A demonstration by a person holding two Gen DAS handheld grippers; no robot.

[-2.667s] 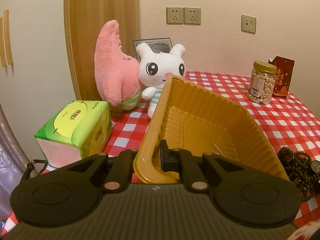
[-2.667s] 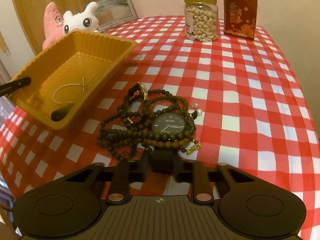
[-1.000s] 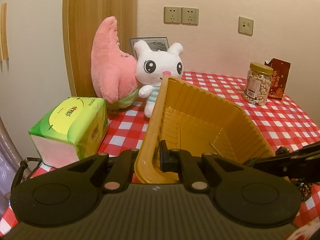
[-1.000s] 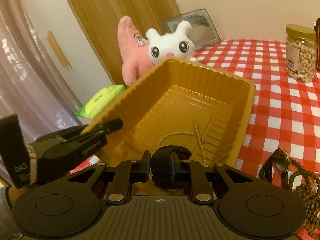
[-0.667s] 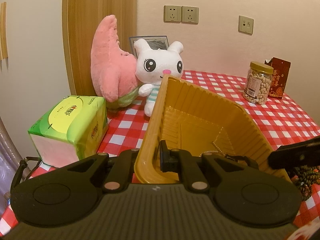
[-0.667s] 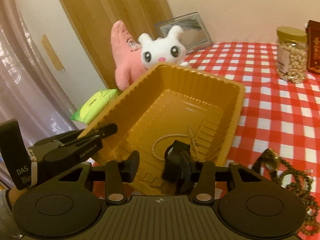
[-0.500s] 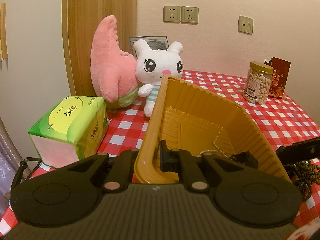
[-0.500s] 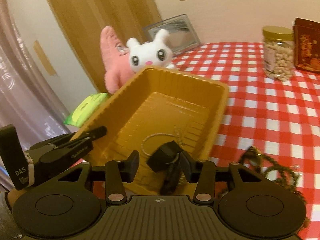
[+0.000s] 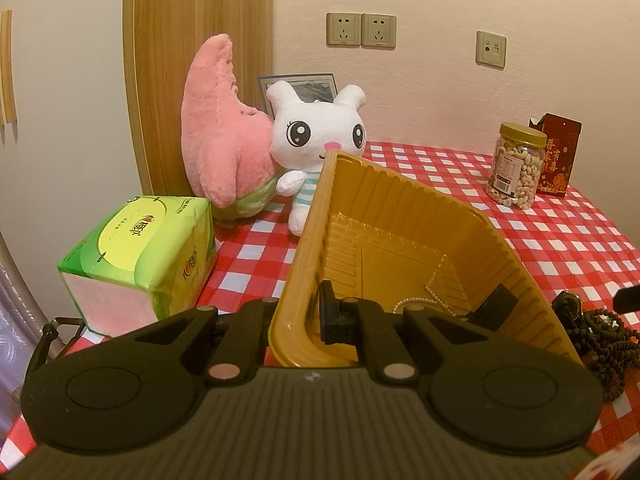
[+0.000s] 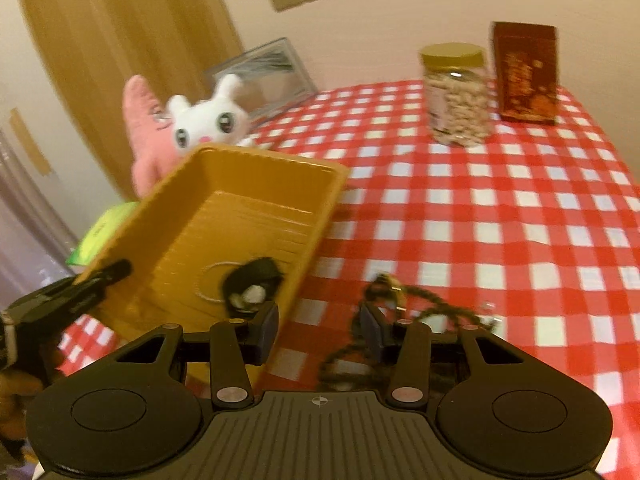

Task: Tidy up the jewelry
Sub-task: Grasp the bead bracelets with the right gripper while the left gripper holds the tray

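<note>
left claw (image 9: 298, 322) clamps tray (image 9: 404, 216) rim, right claw (image 10: 318, 326) open — empty

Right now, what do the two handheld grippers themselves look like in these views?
Both are matte black plastic. Each left gripper and right gripper body is ribbed, with two round side discs and forked linkage arms fixed by copper-coloured pins. Fingers end in flat rectangular pads. The left one's side shows white lettering, unreadable.

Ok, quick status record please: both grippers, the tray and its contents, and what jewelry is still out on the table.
left gripper: shut on tray rim
right gripper: jaws open, nothing between them
tray: tilted
in tray: pearl chain, black watch
on tablecloth: dark bead strands
</note>
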